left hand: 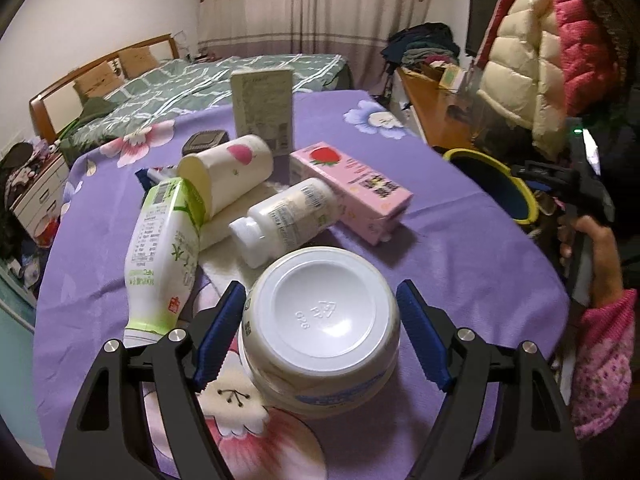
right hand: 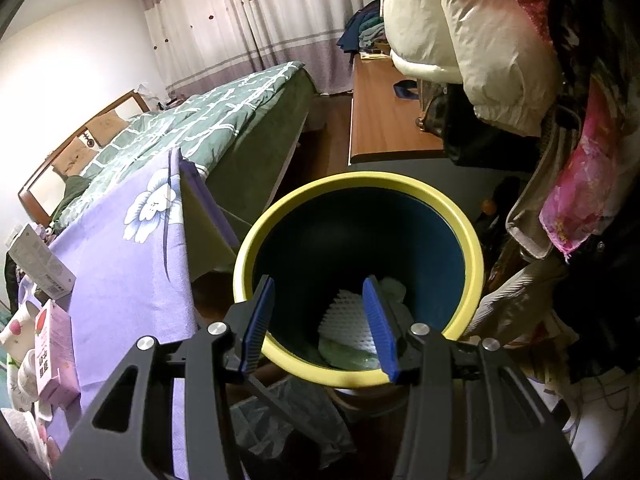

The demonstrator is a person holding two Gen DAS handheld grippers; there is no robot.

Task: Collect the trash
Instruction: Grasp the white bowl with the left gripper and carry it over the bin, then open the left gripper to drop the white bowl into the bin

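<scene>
Several pieces of trash lie on the table (left hand: 460,256), which is covered by a purple floral cloth: an upturned white plastic tub (left hand: 320,332) nearest the left-wrist camera, a white bottle with a green label (left hand: 164,256) on its side to the left, a small white pill bottle (left hand: 286,218) lying beyond the tub, a paper cup (left hand: 226,174) tipped over with its open mouth facing left, a pink carton (left hand: 352,190) lying flat, and a pale green box (left hand: 263,108) standing upright at the back. The left gripper (left hand: 320,334) has its blue-padded fingers spread wide on either side of the tub, which sits between them with its base up; a small gap shows on both sides, so the pads are not pressing on it. Off the table's right edge stands a bin (right hand: 360,276), dark blue inside with a yellow rim (right hand: 468,236). Inside it, at the bottom, lie a white foam net sleeve (right hand: 346,316), something pale green (right hand: 344,354) under it, and a crumpled whitish scrap (right hand: 394,286) behind; what these last two are cannot be made out. The right gripper (right hand: 322,324) hangs over the near rim of the bin, fingers apart and holding nothing, aimed down into the opening. The person's right hand (left hand: 592,256), in a pink sleeve, shows at the edge of the left view beside the bin
</scene>
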